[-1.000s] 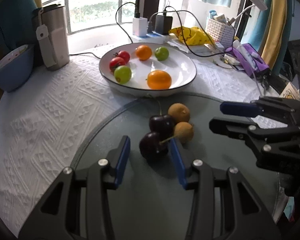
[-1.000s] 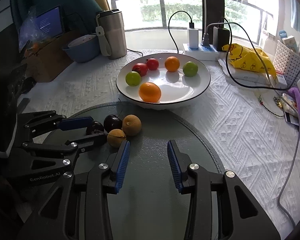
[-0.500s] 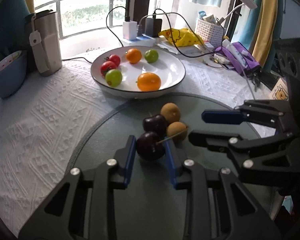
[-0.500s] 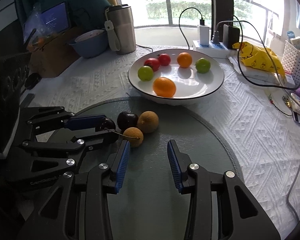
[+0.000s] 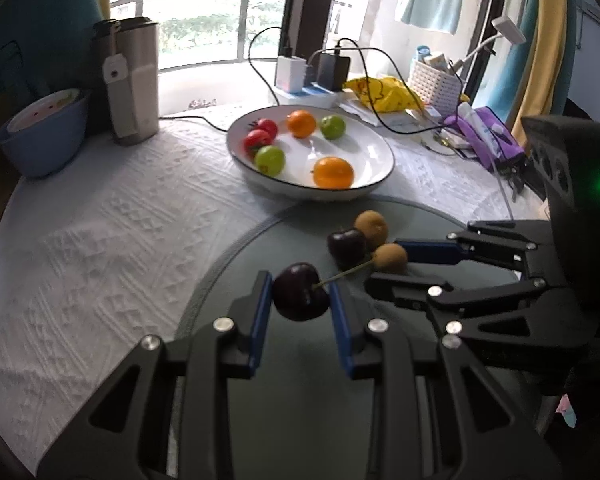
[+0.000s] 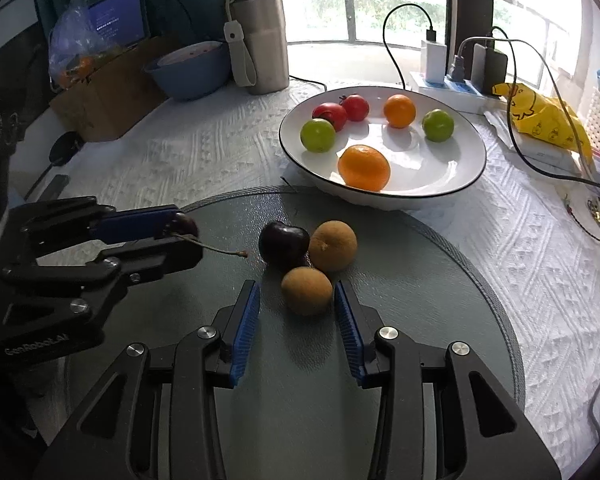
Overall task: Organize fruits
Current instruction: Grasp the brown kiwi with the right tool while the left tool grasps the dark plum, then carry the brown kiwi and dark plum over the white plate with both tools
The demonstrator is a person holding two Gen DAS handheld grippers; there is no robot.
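Left wrist view: left gripper (image 5: 300, 300) has its jaws closed on a dark cherry (image 5: 301, 297), one blue pad on each flank, stem (image 5: 342, 274) pointing far-right.
Remaining fruit: second cherry (image 5: 346, 243) and two brown fruits (image 5: 371, 224) (image 5: 389, 257) sit just beyond on the grey mat (image 5: 236, 280).
Destination: judged to be the white plate (image 5: 374, 172), far of the mat, already carrying tomatoes, limes and oranges.
Right wrist view: right gripper (image 6: 296, 312) has its jaws open, straddling the near brown fruit (image 6: 307, 291); the pads stand just beside it, not pressing.
Neighbours: the other brown fruit (image 6: 333, 245) and the loose cherry (image 6: 283, 243) touch or nearly touch it on the far side.
Handling, cherry: light, smooth, soft-skinned; likely to bruise or slip. Hold across the widest part, not by the stem.
Handling, brown fruit: light, round, likely firm and rough-skinned; grip at the equator. It may roll and nudge its neighbours.
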